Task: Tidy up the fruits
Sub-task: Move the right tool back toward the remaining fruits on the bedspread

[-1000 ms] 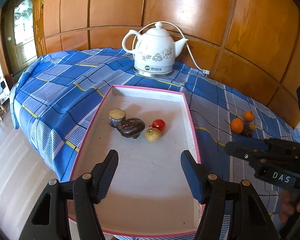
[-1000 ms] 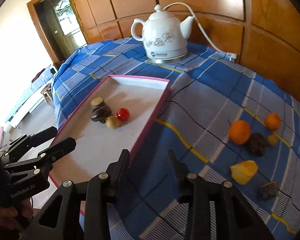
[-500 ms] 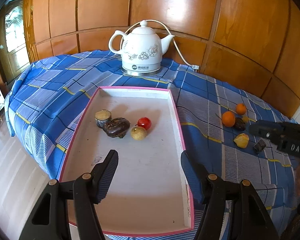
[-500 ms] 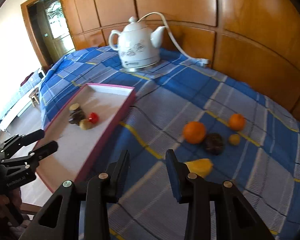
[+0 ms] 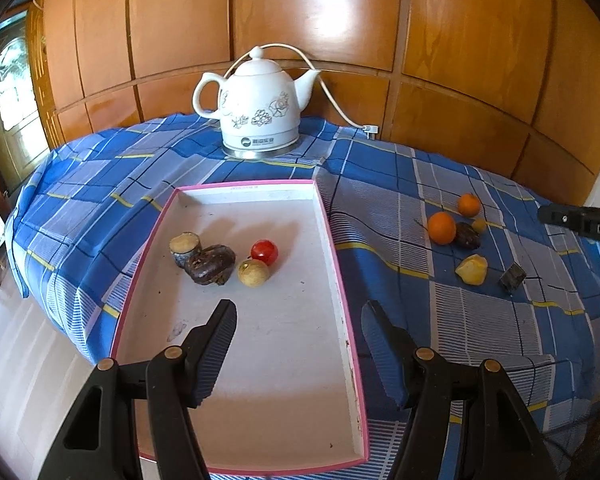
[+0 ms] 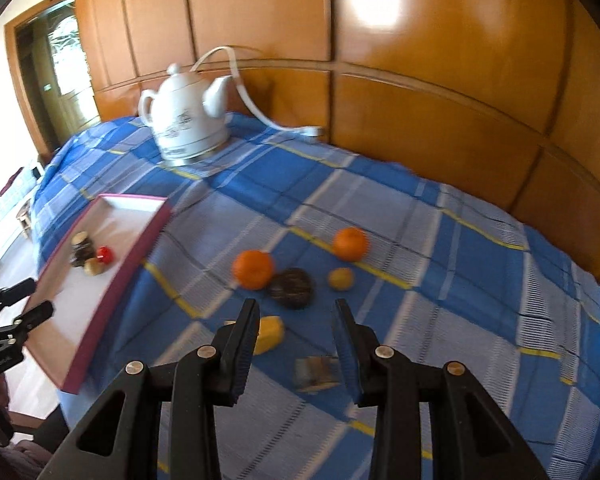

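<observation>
Wood-panelled wall behind a blue checked cloth (image 5: 380, 208). Left view: the left tongs (image 5: 299, 320) gape empty over a pink-rimmed tray (image 5: 336, 248) holding four fruits (image 5: 264, 252); "DAS" shows on the right tongs at the edge. Right view, blurred: the right tongs (image 6: 296, 324) stand apart, empty, above loose fruit, an orange (image 6: 253, 269) just beyond; a kettle (image 6: 188, 120) stands behind.

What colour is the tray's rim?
Pink, around a white tray; clearest in the left wrist view.
</observation>
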A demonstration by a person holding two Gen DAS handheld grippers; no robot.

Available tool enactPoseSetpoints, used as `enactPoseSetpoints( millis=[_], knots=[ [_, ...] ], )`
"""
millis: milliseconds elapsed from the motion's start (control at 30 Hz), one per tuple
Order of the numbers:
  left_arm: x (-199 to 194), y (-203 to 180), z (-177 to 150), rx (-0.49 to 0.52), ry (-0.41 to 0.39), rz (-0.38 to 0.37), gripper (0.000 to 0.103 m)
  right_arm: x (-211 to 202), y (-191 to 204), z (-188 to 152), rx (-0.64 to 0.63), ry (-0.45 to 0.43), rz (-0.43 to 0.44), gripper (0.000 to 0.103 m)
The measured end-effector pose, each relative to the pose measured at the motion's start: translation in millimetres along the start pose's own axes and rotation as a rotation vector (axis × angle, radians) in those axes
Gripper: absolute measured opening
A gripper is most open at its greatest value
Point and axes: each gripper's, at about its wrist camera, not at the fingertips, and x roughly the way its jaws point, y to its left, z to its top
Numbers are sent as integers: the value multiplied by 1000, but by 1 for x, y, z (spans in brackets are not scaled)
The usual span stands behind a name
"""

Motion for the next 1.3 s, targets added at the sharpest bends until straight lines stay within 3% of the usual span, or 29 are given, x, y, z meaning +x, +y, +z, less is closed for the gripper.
enactPoseSetpoints(
  millis=[233,467,867,1300],
  knots=[
    [4,-13,2,43,12,-6,66,5,-60,-7,90,15,-94,37],
    [13,-30,4,77,40,-19,66,24,-116,-28,318,71,-111,37],
    [29,-71,12,169,75,-95,66,24,-127,-27,386,76,-91,37],
    [57,-132,26,317,123,-249,65,22,-124,-25,387,78,-57,37]
  ],
)
